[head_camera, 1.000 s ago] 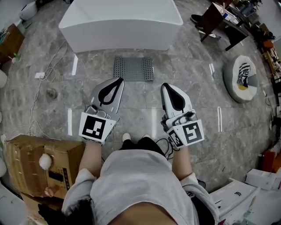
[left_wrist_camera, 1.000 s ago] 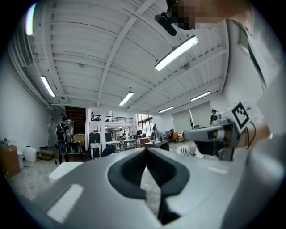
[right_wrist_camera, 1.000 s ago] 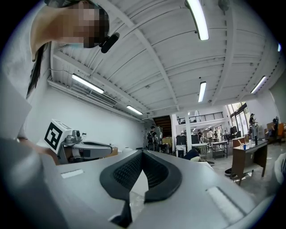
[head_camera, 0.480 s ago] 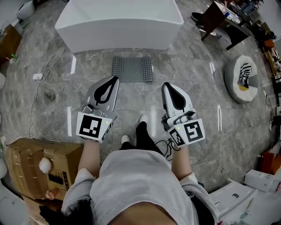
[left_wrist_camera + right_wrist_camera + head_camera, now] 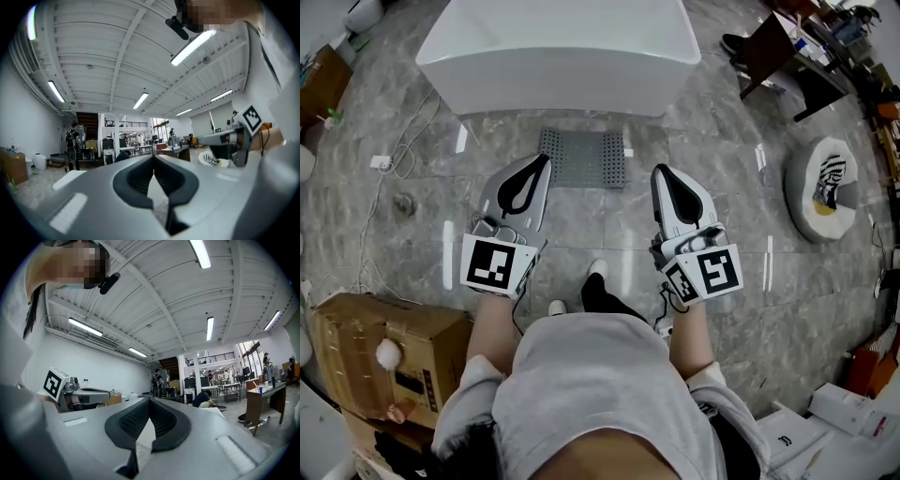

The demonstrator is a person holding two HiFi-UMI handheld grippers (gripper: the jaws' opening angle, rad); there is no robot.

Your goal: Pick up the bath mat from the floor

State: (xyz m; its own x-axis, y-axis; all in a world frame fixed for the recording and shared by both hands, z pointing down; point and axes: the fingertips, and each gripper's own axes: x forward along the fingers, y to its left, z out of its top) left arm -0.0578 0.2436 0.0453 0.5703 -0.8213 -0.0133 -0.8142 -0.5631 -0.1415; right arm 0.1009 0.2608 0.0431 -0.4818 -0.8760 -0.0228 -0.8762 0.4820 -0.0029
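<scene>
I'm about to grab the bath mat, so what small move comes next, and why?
Probably lower both grippers toward the near edge of the bath mat. The left gripper and right gripper are shut and empty, held up off the floor, while the mat lies flat ahead of them, in front of the tub.

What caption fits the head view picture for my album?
Left claw and right claw, both shut, hover near the gray bath mat beside the white tub.

Bare marble floor (image 5: 609, 217) lies open between and ahead of the left gripper (image 5: 546, 157) and right gripper (image 5: 660, 170); farther ahead a white bathtub (image 5: 553, 47) blocks the way.
</scene>
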